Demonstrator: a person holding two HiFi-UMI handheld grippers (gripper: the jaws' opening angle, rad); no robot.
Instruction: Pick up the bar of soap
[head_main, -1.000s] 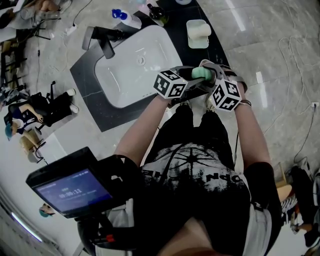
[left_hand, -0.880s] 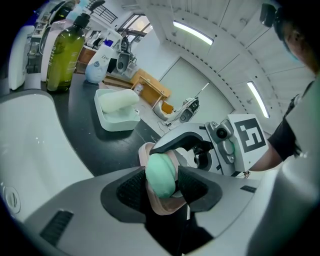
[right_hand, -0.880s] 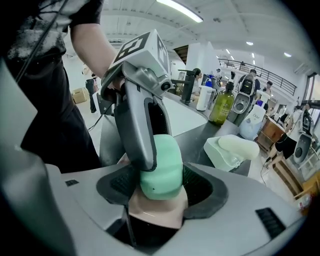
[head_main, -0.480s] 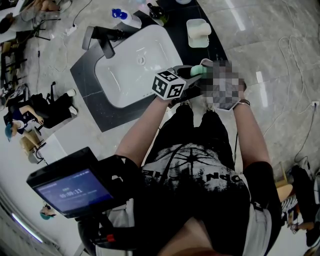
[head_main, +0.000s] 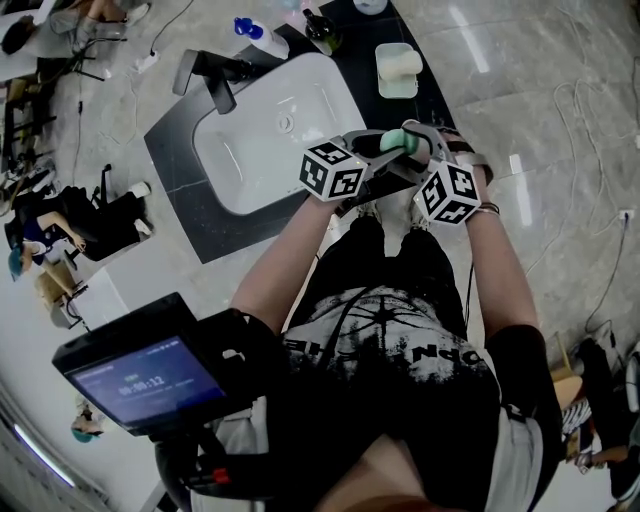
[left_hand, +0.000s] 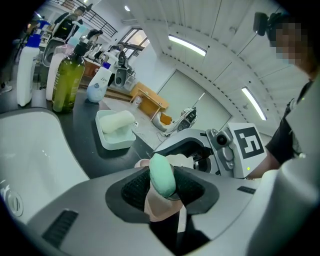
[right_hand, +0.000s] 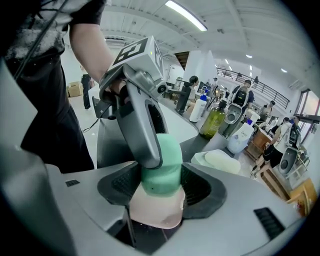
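A mint-green bar of soap (head_main: 400, 143) is held in the air over the counter's front edge, with a pale pink piece under it. My left gripper (head_main: 388, 148) reaches in from the left and my right gripper (head_main: 412, 142) from the right. In the left gripper view the soap (left_hand: 162, 175) stands edge-on, and my left gripper (left_hand: 162, 182) is shut on its thin sides. In the right gripper view my right gripper (right_hand: 161, 180) is shut on the broad sides of the soap (right_hand: 161, 165). Both pairs of jaws have just been closing with the soap between them.
A white sink (head_main: 228, 165) with a black tap (head_main: 215, 80) is set in the dark counter (head_main: 180, 190). Behind it stand a pale dish (head_main: 398, 82) holding a cream bar, and bottles (head_main: 320, 28). The person's legs are below the grippers.
Both grippers and the soap stay in about the same place. Only the view has shifted slightly.
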